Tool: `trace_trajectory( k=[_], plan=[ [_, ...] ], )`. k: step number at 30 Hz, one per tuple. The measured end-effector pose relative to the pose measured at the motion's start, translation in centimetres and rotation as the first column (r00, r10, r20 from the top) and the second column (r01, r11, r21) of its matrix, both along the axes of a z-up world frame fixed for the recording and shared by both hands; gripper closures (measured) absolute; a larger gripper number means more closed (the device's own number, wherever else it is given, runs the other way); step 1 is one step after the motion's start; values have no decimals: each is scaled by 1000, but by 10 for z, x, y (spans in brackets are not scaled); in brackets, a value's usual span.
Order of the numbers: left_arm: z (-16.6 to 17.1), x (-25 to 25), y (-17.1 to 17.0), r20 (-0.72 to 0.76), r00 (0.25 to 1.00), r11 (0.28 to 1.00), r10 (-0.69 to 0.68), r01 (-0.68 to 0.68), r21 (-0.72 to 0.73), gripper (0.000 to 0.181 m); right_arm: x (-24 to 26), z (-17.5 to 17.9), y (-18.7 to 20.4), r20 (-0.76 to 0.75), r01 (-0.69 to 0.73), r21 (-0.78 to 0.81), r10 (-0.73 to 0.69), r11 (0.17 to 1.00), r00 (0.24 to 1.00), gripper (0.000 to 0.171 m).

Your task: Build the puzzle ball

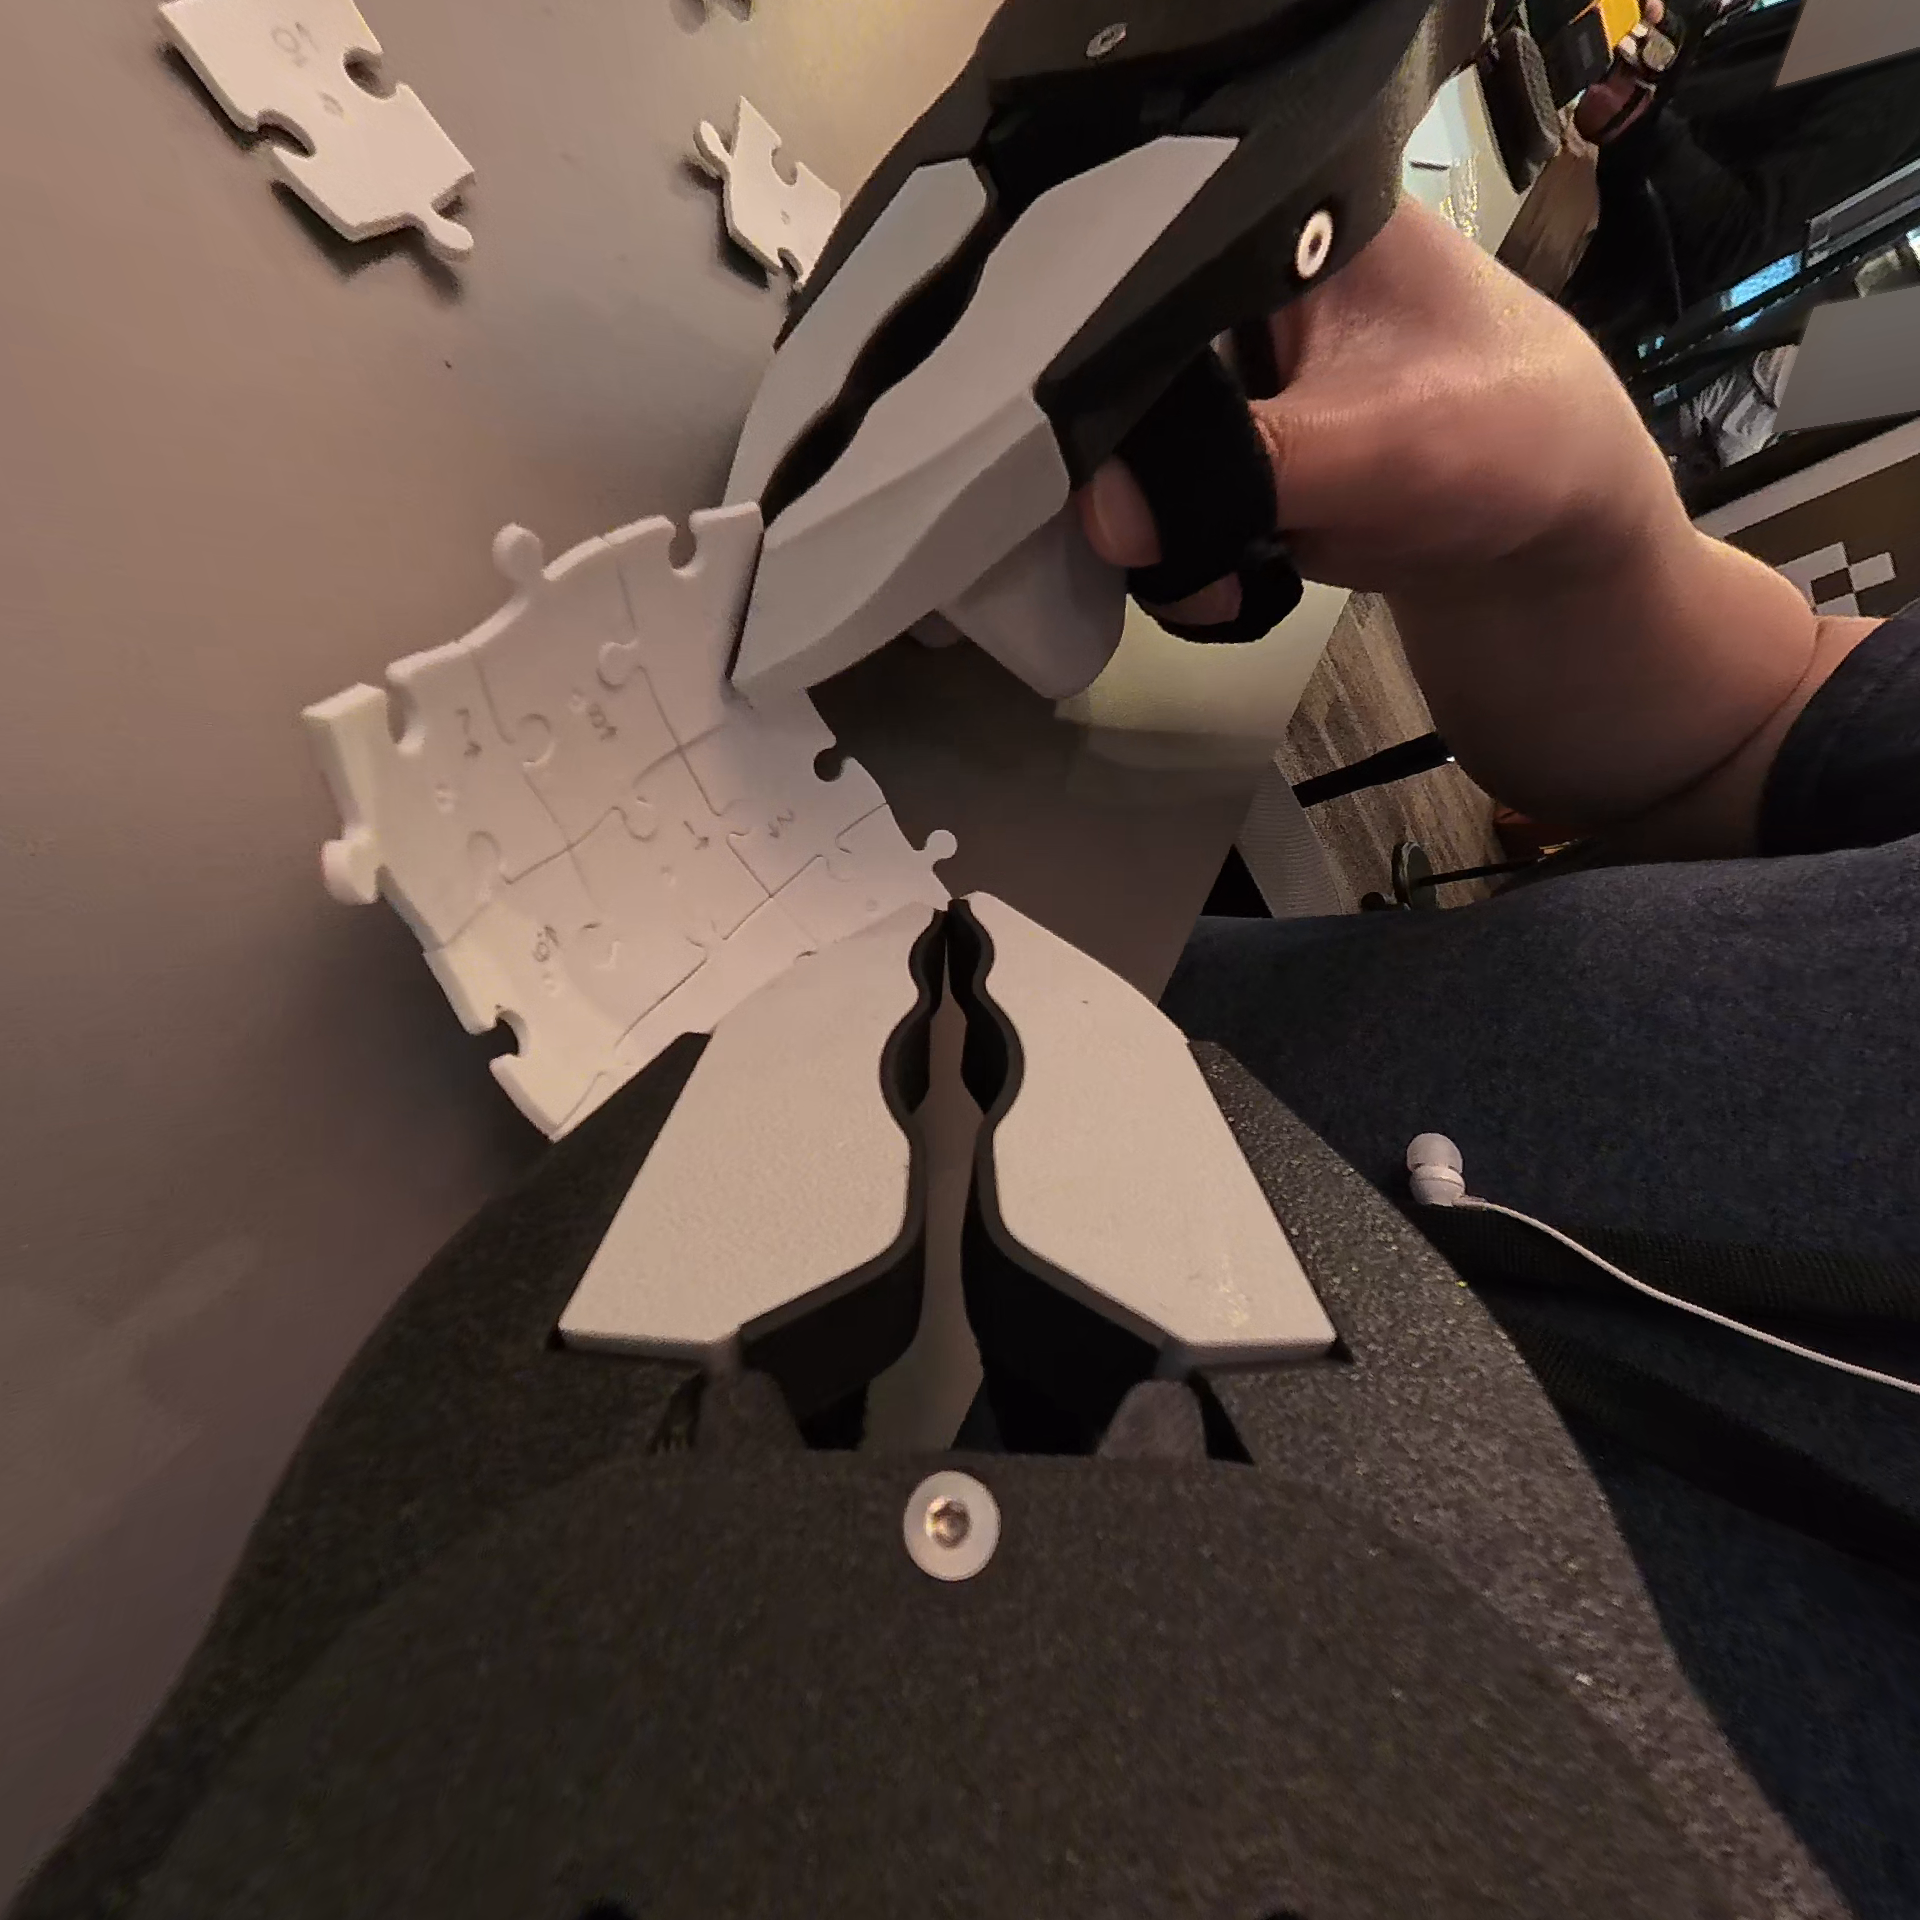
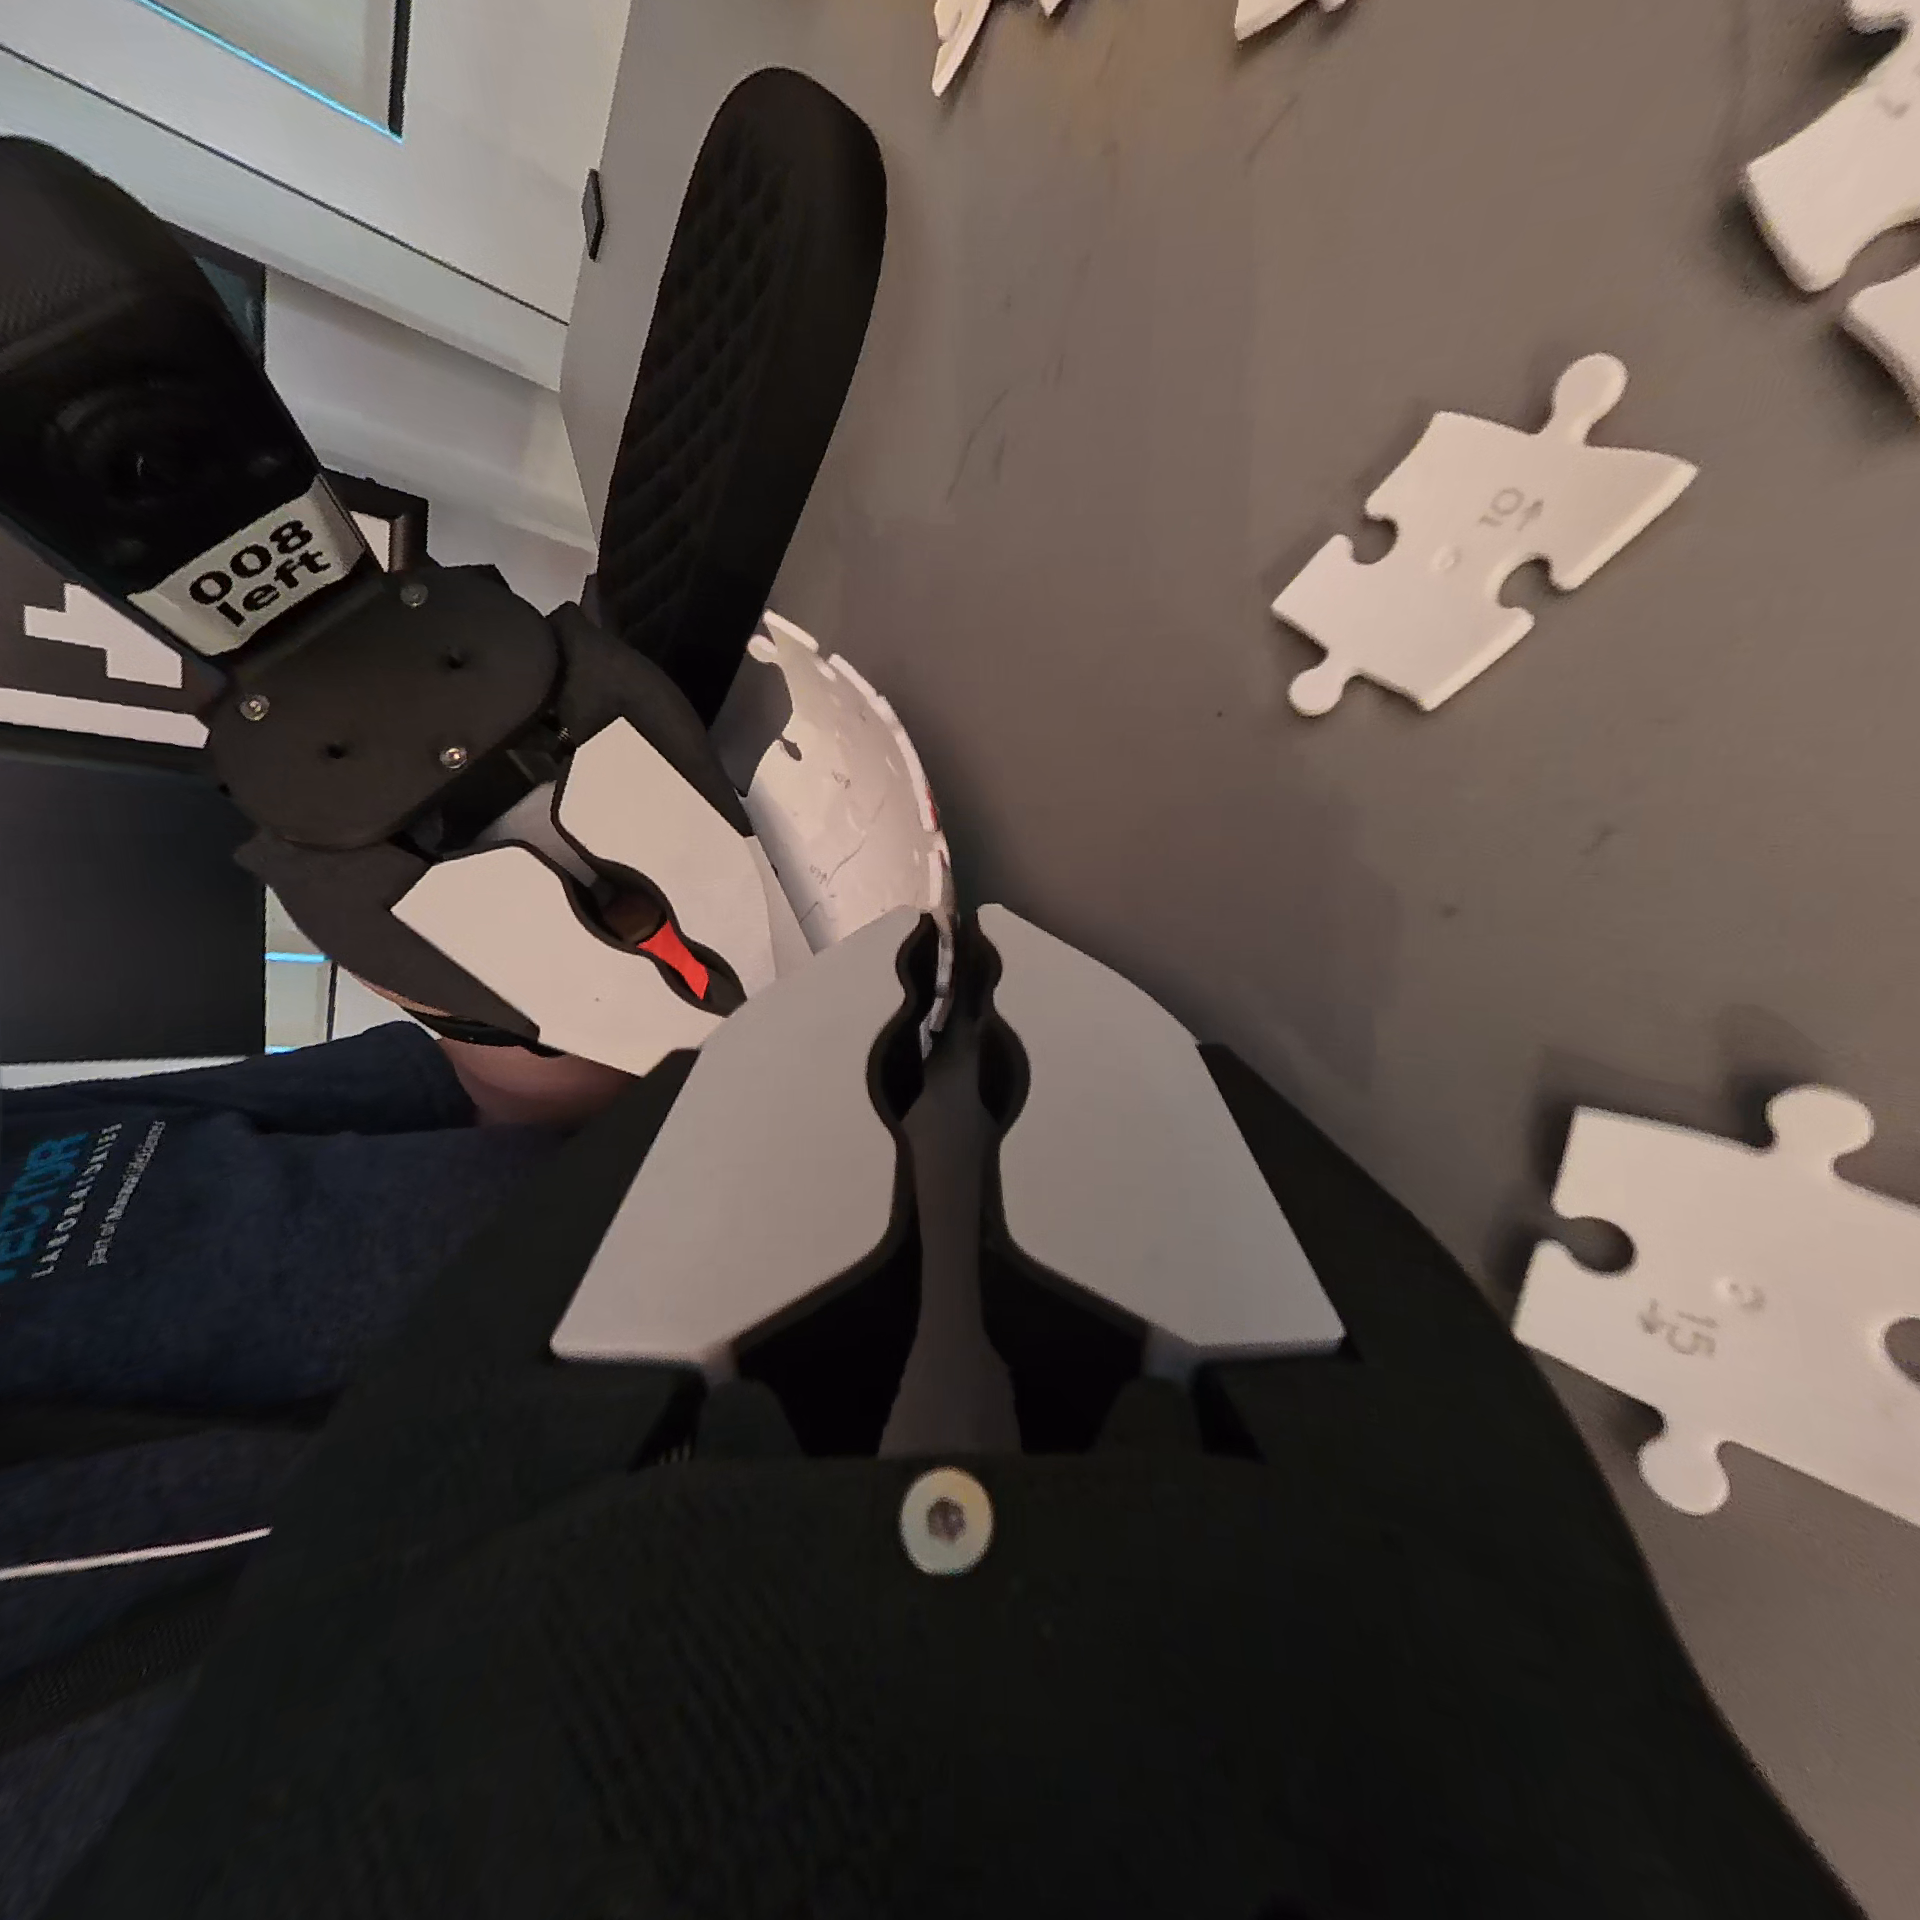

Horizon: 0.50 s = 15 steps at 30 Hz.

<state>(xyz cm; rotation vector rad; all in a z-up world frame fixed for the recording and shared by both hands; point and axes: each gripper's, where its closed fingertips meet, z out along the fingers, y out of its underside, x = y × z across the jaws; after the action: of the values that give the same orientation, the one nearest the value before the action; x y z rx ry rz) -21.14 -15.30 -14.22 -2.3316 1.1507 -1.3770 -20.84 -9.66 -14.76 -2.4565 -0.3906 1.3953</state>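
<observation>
Left gripper point(image 1: 951, 914) nearest, jaws clamped on curved white puzzle shell point(image 1: 623, 821) held above grey table point(image 1: 208, 520), right gripper point(image 1: 750, 613) pinching its opposite edge, embossed markings on loose pieces point(image 2: 1475, 551), labelled tag point(image 2: 260, 571) on left gripper, hand point(image 1: 1455, 499) wrapped round right handle.

Writing shows in four places, none repeated here. A white label point(image 2: 260, 577) sits on the left tool point(image 2: 727, 997). A dark blue garment point(image 2: 156, 1195) carries pale print. Loose puzzle pieces point(image 2: 1475, 540) on the bench point(image 2: 1143, 416) bear embossed marks, as does the joined shell point(image 1: 623, 831).
</observation>
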Motion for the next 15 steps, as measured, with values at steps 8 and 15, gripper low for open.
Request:
trace_trajectory(
  k=[8,15],
  plan=[
    [0,-1,0,0,1000,1000,3,-3,-1,181,-2,-1,-1,22,-36,19,36,999,999,168],
    [-1,0,0,-7,1000,1000,1,-1,3,181,-2,-2,-2,38,-39,43,38,998,999,168]
  ],
)
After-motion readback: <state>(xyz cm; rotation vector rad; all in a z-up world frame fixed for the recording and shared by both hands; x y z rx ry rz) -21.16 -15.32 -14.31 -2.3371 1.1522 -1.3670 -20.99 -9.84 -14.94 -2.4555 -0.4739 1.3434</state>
